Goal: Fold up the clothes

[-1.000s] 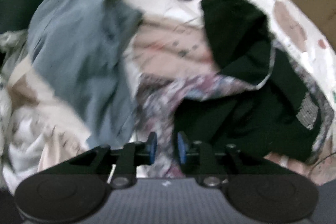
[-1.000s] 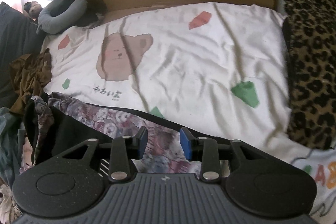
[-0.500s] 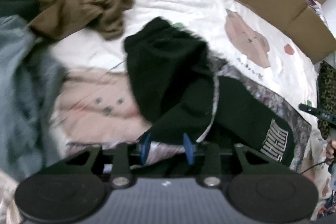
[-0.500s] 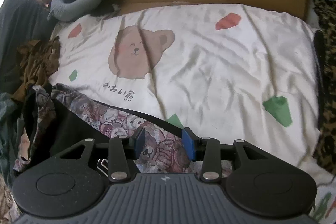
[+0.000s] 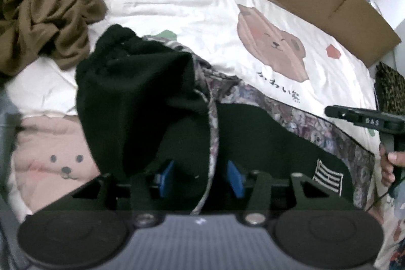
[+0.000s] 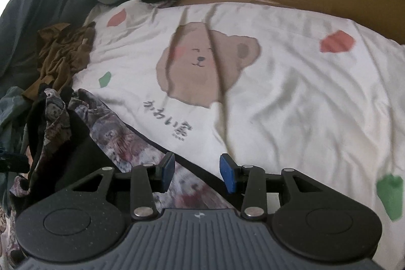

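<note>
Fabric of this kind is judged soft, light and limp: the black garment [image 5: 141, 98], with its bear-patterned lining [image 6: 119, 138], lies crumpled on the white bear-print bedsheet [image 5: 207, 6], one part turned over and bunched. It will probably sag and slide when lifted, so it is best taken at an edge or a corner, where a thin layer can be pinched, not in the thick bunched middle.

The left gripper [image 5: 200, 177] is seen with its jaws parted, low over the black cloth; the piped edge of the garment runs between the blue pads, but no pressing is seen. The right gripper [image 6: 197, 172] is also parted, over the patterned hem near the bedsheet, and nothing is clamped.

Compared with one second ago, the left jaws have just been opening, from nearly closed. The left view was then filled by a blue garment and the clothes pile; now the black garment is centred. The right jaws have widened only slightly.
</note>
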Motion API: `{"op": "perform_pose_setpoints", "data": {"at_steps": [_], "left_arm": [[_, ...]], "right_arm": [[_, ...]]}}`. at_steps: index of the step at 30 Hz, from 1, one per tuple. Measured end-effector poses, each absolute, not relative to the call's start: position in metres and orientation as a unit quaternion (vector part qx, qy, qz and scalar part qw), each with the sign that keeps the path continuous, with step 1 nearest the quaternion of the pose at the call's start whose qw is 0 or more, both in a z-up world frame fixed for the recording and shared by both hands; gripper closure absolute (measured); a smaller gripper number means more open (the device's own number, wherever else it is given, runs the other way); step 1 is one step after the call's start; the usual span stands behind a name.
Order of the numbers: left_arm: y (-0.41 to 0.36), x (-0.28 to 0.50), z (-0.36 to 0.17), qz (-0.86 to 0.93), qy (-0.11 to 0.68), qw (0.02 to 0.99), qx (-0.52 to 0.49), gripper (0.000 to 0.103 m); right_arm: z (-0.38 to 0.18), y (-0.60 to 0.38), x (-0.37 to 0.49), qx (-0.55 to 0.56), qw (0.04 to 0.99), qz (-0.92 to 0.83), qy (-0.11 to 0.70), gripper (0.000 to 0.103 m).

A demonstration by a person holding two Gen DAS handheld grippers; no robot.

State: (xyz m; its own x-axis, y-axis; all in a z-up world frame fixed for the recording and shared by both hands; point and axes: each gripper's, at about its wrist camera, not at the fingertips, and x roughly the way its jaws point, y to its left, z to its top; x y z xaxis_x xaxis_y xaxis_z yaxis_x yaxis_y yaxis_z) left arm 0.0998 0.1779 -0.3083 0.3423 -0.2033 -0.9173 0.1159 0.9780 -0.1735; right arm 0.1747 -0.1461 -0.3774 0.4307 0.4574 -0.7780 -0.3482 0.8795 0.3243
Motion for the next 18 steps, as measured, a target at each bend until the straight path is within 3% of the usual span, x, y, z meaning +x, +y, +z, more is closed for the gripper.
{"op": "perform_pose_setpoints", "data": {"at_steps": [4,11,14,18], "left_arm": [[0.168,0.102,-0.318,-0.094,0.562,0.822,-0.003,0.054],[0.166,0.100,-0.328,-0.087,0.565,0.820,0.027,0.074],[0.167,0.097,-0.325,-0.090,0.560,0.823,0.030,0.088],[0.173,0.094,-0.317,-0.094,0.555,0.826,0.023,0.092]], "right_arm": [[-0.379,-0.132,0.183,0.051,0.841,0.253,0.475,0.057],[-0.382,-0.111,0.195,0.029,0.836,0.270,0.477,0.057],[-0.383,-0.103,0.200,0.020,0.833,0.279,0.477,0.057],[-0.385,-0.093,0.208,0.011,0.828,0.291,0.479,0.057]]}}
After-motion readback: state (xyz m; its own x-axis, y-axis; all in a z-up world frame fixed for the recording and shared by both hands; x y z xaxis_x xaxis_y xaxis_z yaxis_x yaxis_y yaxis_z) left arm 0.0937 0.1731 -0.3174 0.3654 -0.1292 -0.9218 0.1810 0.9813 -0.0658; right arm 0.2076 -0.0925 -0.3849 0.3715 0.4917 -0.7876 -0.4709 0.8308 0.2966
